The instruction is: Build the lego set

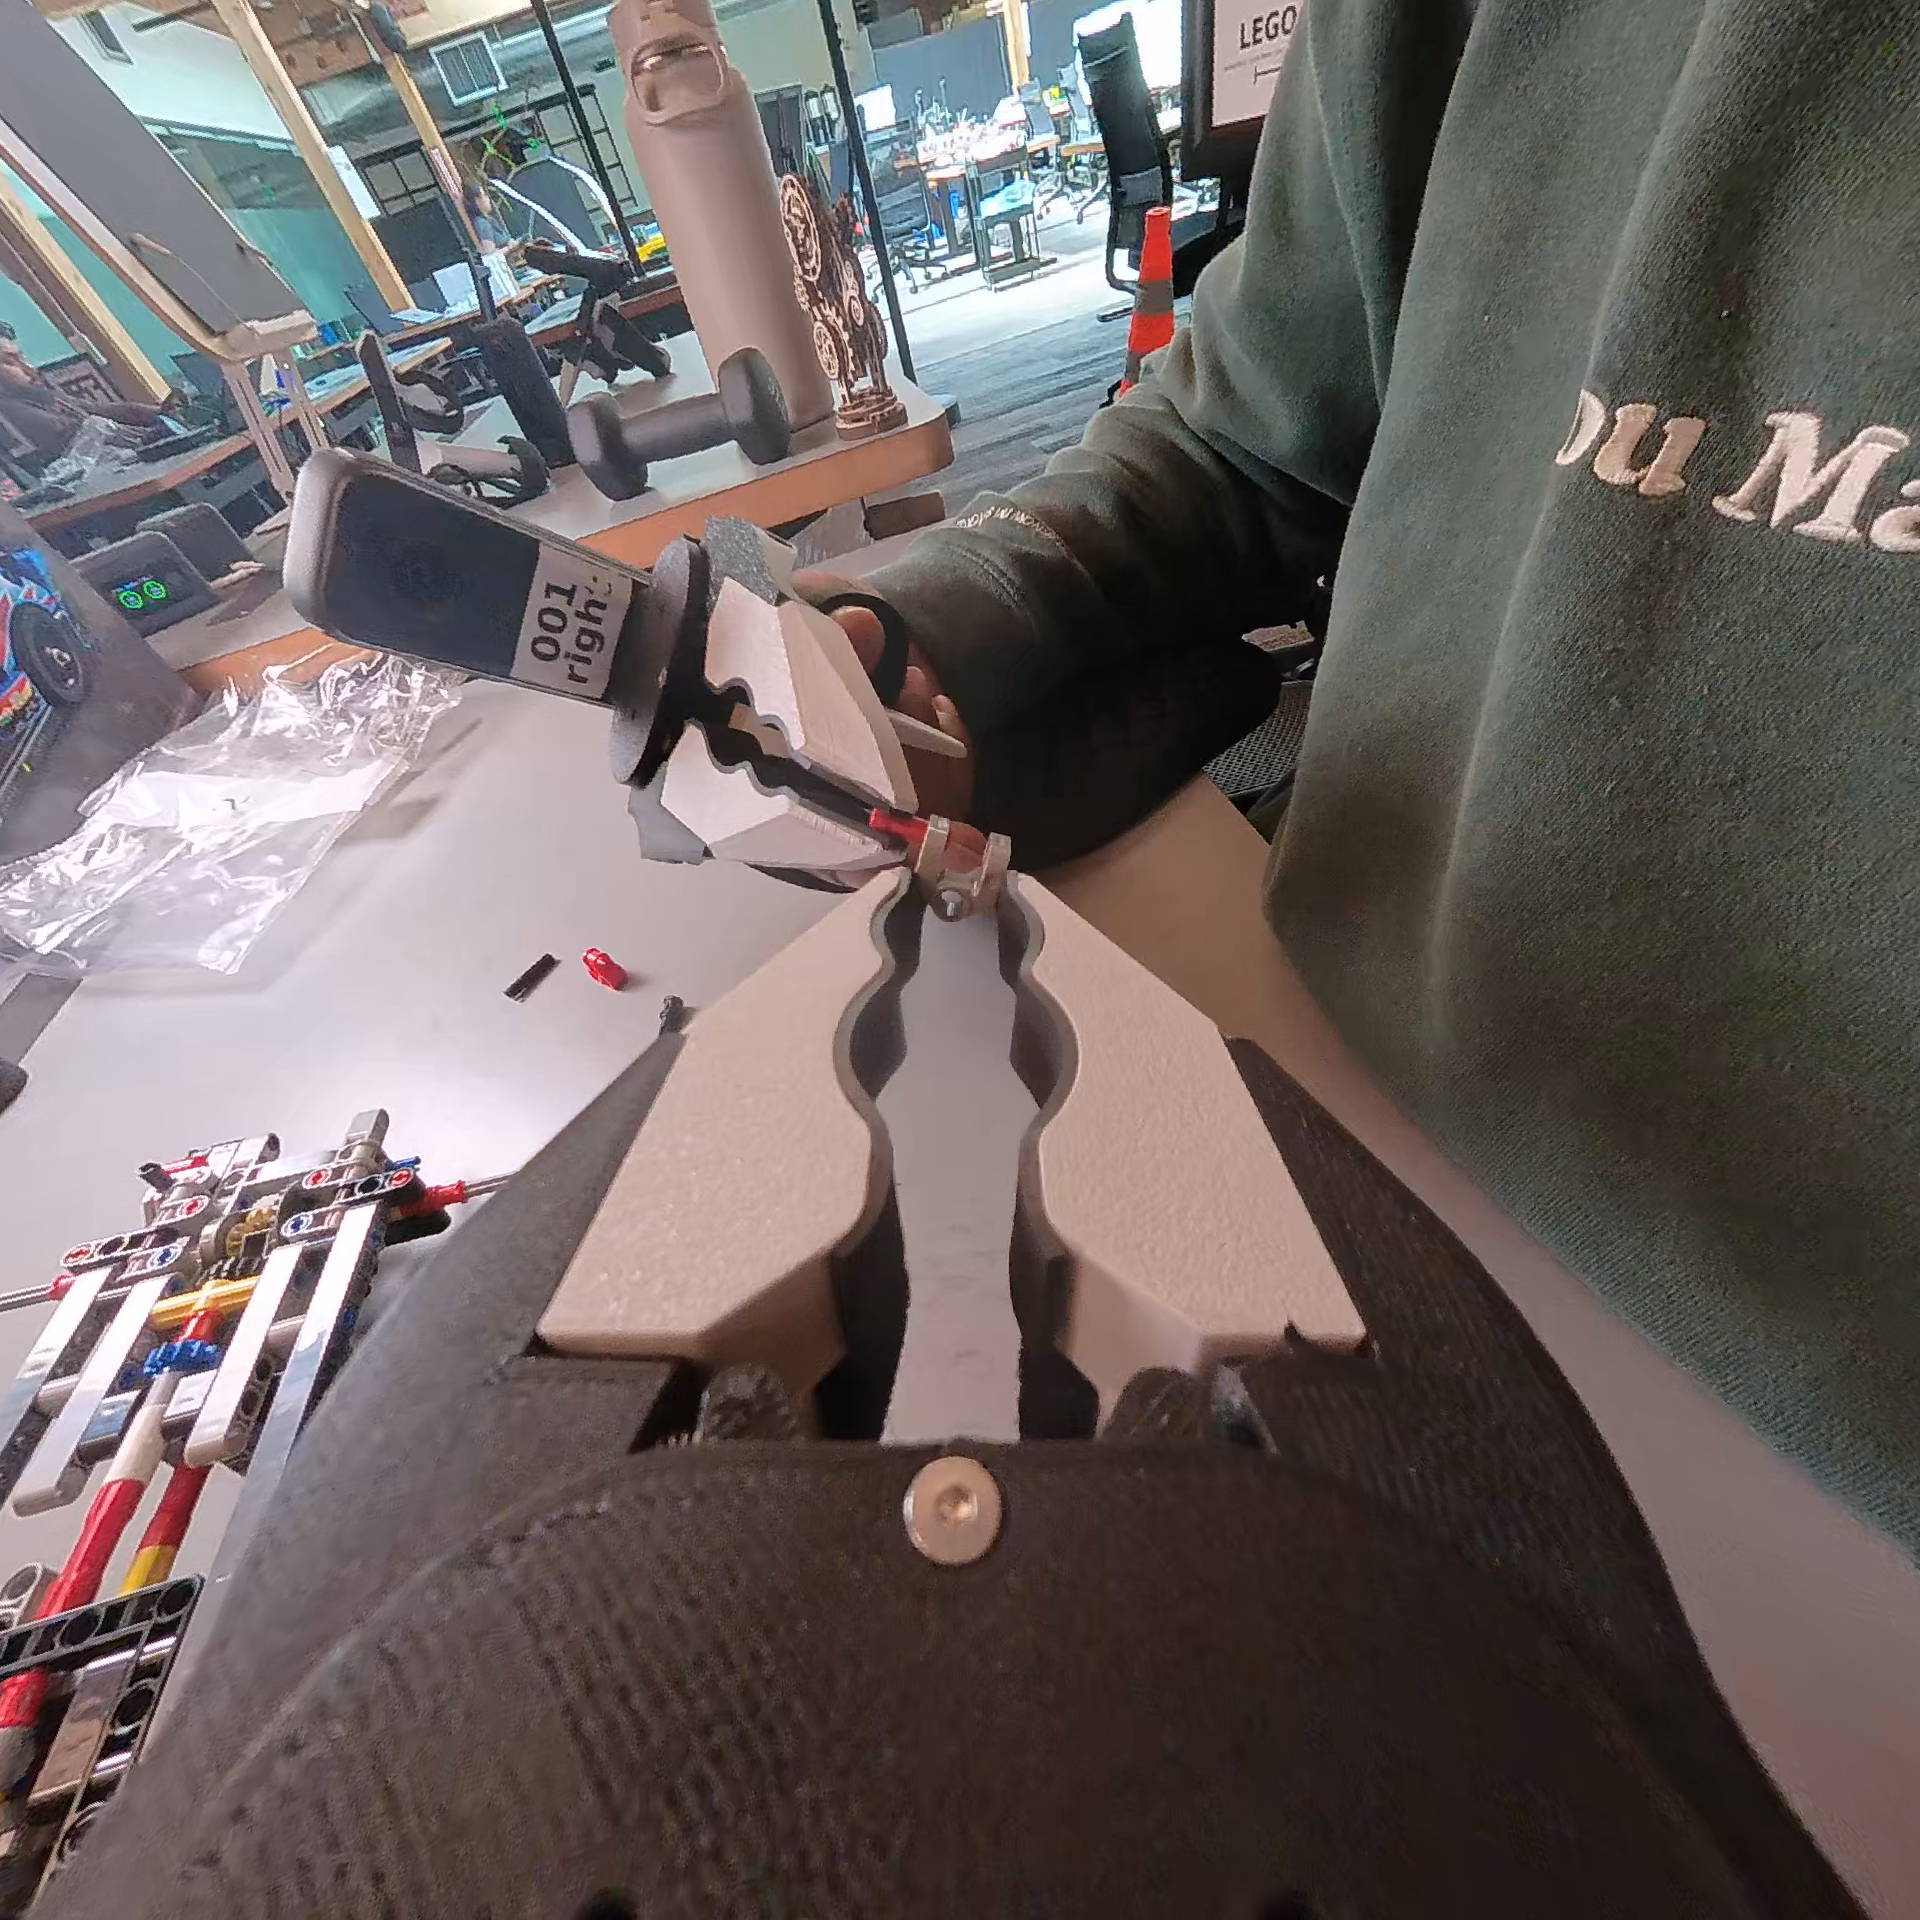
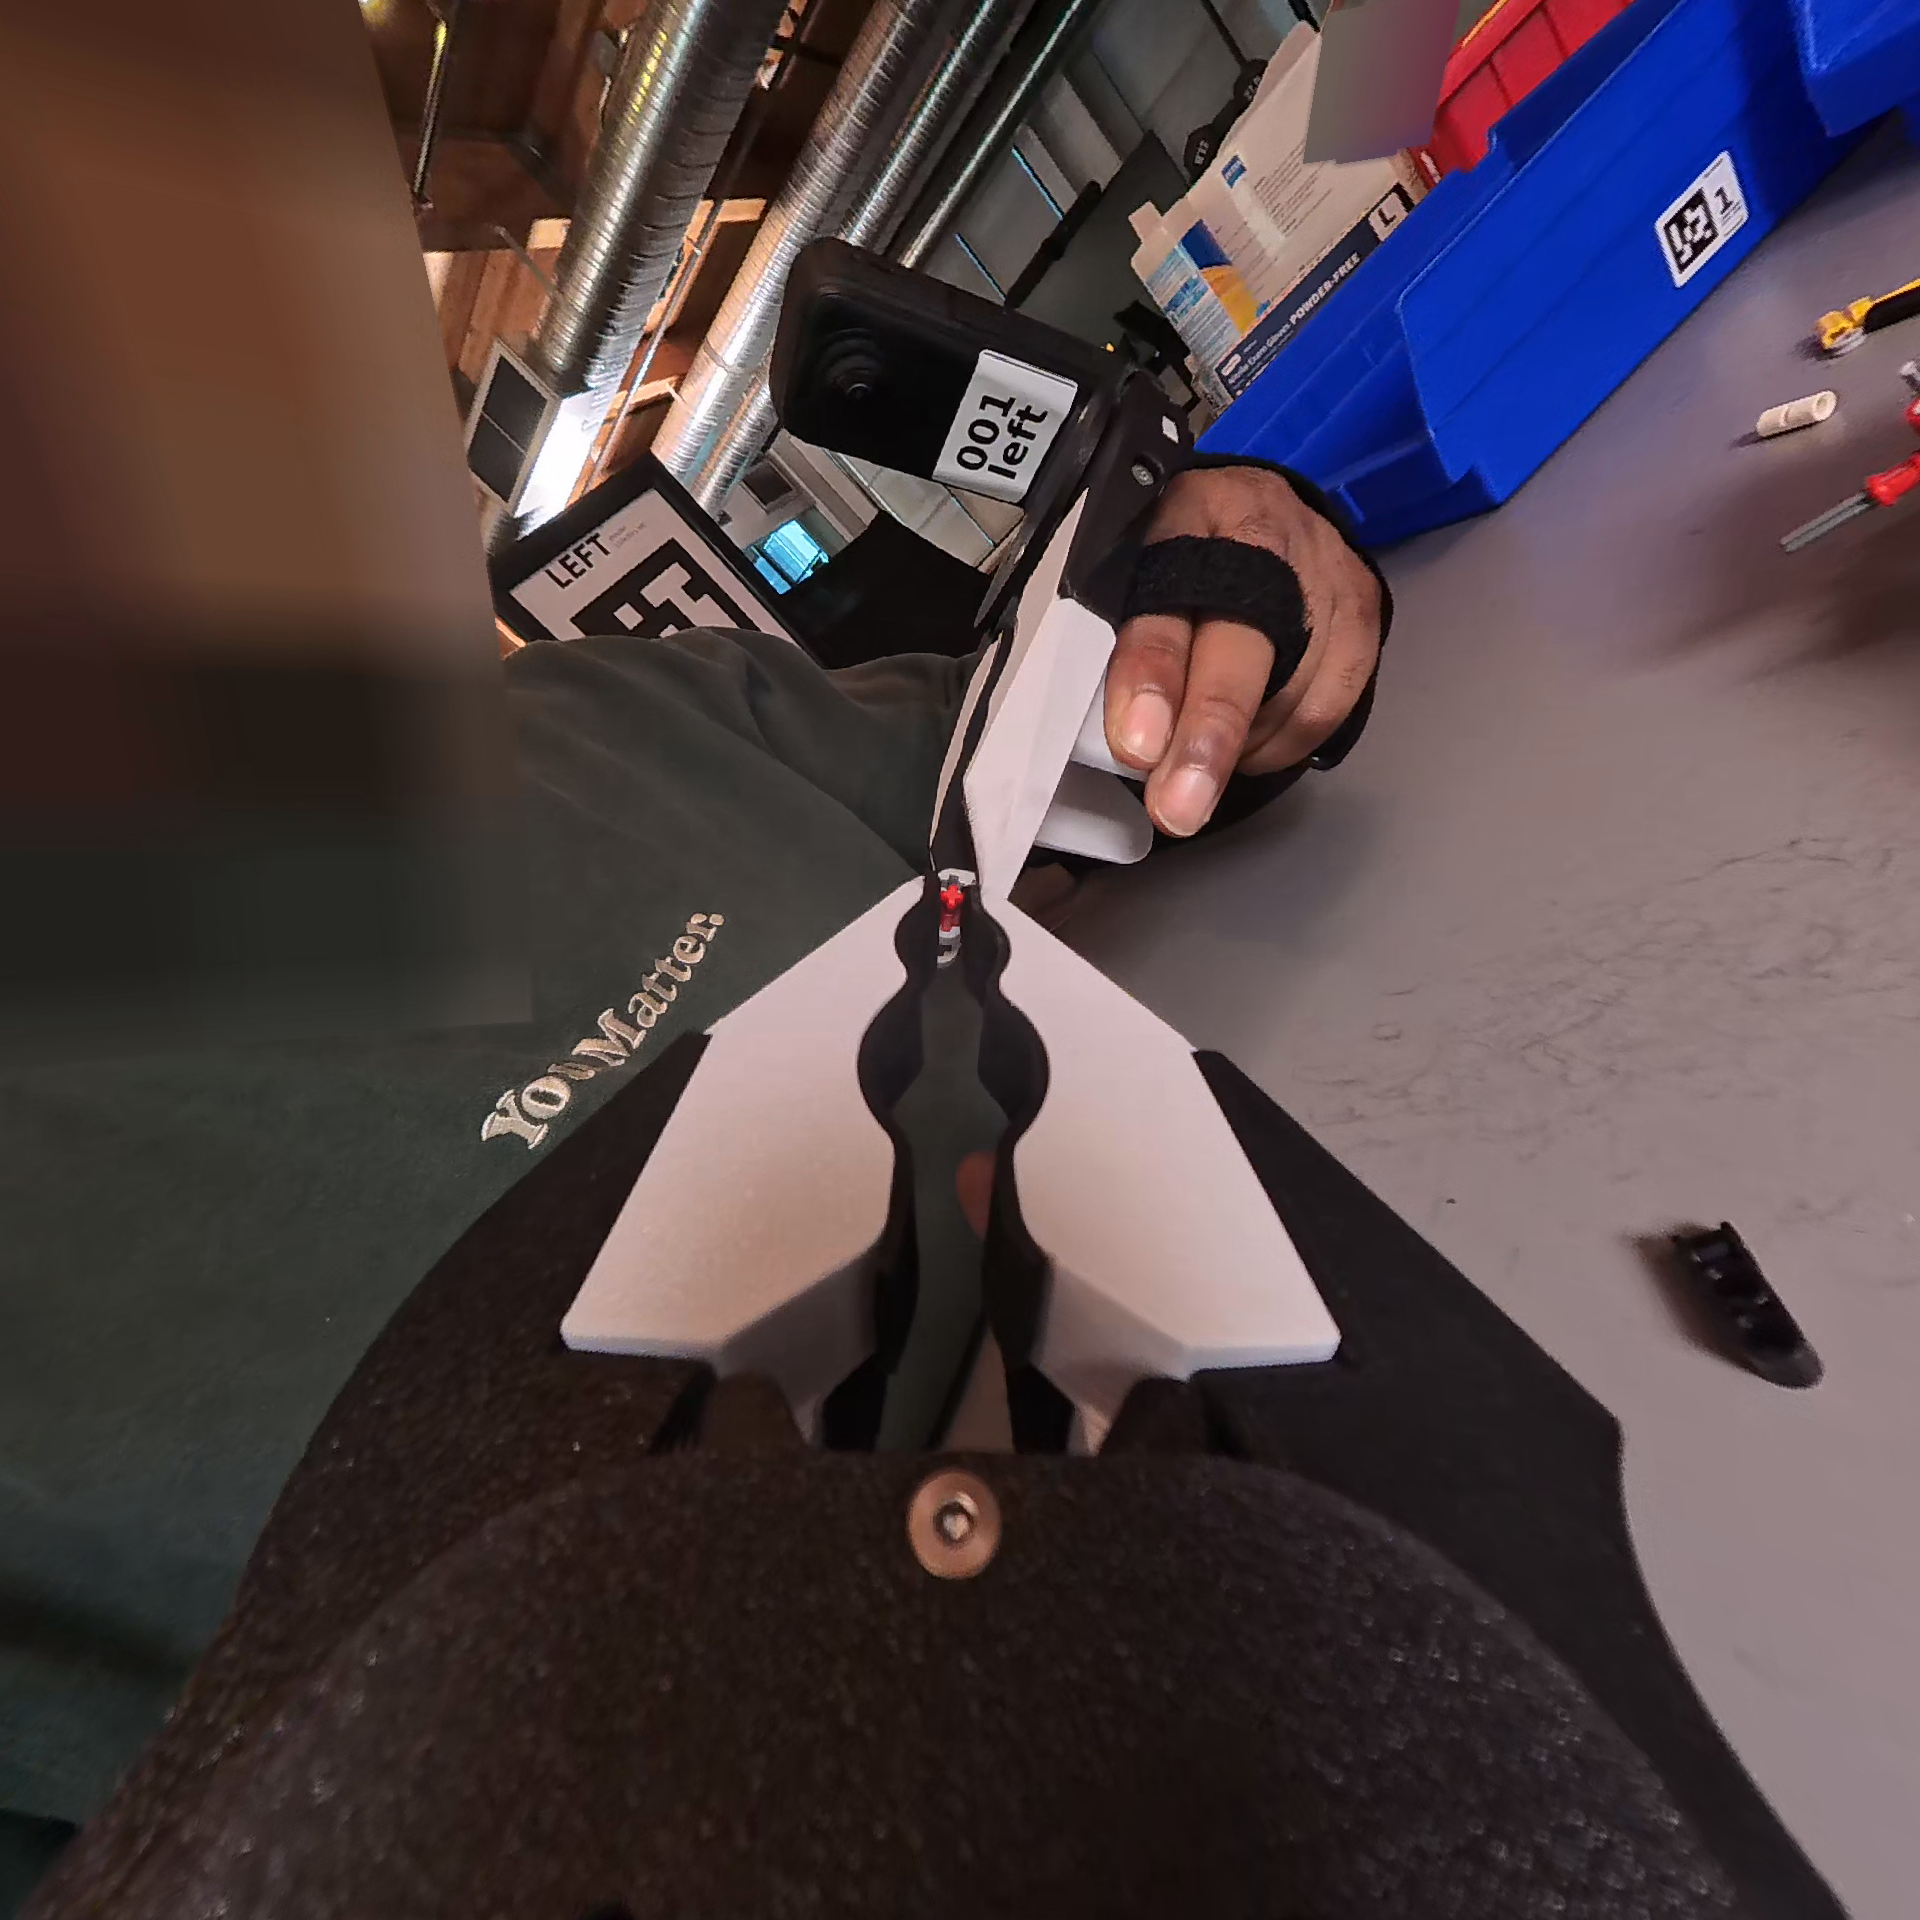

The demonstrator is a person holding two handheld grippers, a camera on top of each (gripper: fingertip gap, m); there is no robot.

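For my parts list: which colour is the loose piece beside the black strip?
Red, clearest in the left wrist view.

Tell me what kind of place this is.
Probably an open-plan lab or workshop office: rows of desks and office chairs fill the background, exposed metal ducts run overhead, and blue parts bins sit on the grey worktable.

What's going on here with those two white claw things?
A person in a green sweatshirt holds a gripper in each hand and is joining small Lego parts above the grey table. The left gripper pinches a small grey connector; the right gripper grips a red pin lined up with it. A half-built model lies to one side, with loose pieces and an empty plastic bag beyond.
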